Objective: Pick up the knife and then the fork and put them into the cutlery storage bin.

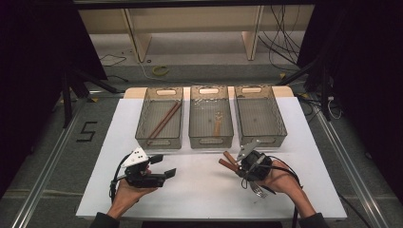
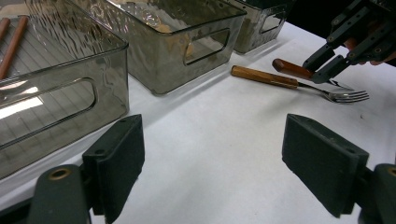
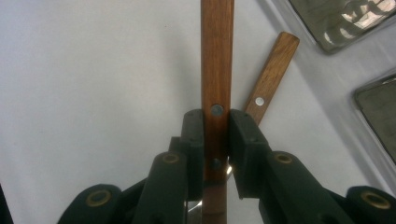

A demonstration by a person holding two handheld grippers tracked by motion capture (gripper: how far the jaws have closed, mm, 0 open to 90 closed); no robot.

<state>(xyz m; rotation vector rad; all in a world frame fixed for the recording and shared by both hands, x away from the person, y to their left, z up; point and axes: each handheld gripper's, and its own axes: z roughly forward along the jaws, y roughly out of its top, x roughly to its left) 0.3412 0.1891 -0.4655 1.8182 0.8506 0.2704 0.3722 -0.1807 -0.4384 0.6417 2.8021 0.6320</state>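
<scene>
I've got my right gripper (image 3: pixel 215 140) clamped on one wooden-handled utensil (image 3: pixel 216 60), left gripper (image 2: pixel 212 163) open and empty; fork (image 2: pixel 299 85) unsorted.

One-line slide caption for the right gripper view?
Right gripper shut on a wooden utensil handle above the white table, a second wooden handle lying beside it.
</scene>
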